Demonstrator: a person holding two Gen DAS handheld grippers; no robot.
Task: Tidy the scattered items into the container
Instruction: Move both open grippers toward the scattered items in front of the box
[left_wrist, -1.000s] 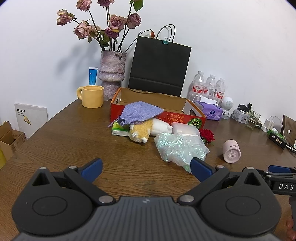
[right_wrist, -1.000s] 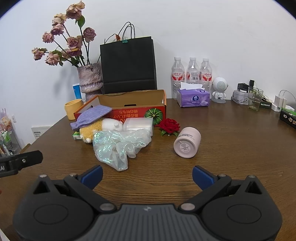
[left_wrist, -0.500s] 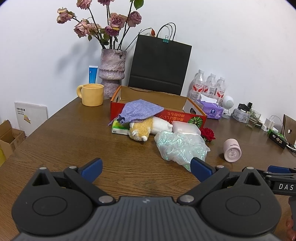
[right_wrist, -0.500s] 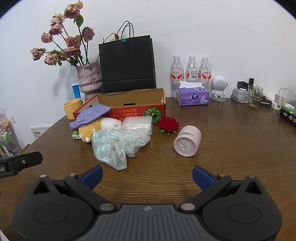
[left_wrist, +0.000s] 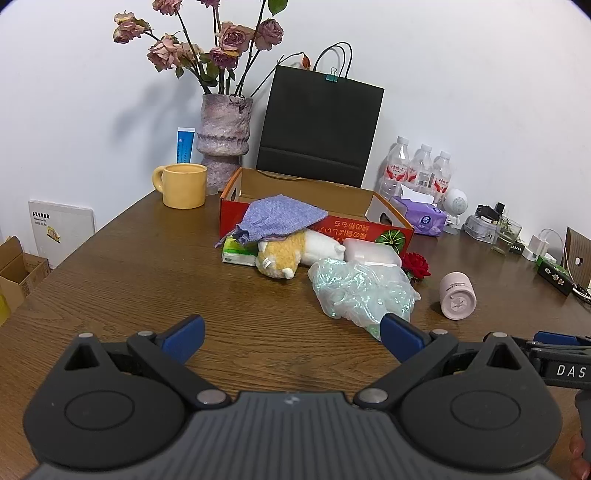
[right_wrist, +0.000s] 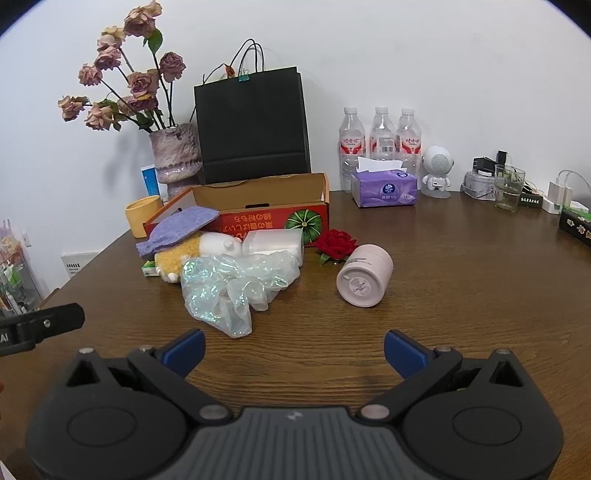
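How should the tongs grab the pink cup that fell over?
Probably across its round side, coming down from above. The pink cup lies on its side, its flat bottom facing the right tongs, so a head-on grab would meet only that wide disc. The open tongs look wide enough to span the curved wall. Squeeze near the middle so it won't roll.

Both fisheye views are bright and evenly lit, with soft indoor light and no harsh glare. The white wall (left_wrist: 461, 74) looks clean and slightly cool. The dried roses (left_wrist: 207, 40) throw a faint grey shadow onto the wall to their left, so the light seems to come from the right. The brown desk (right_wrist: 461, 295) carries a mild sheen. Straight lines bow outward, and the corners darken to black. Focus is sharp throughout, without motion blur.
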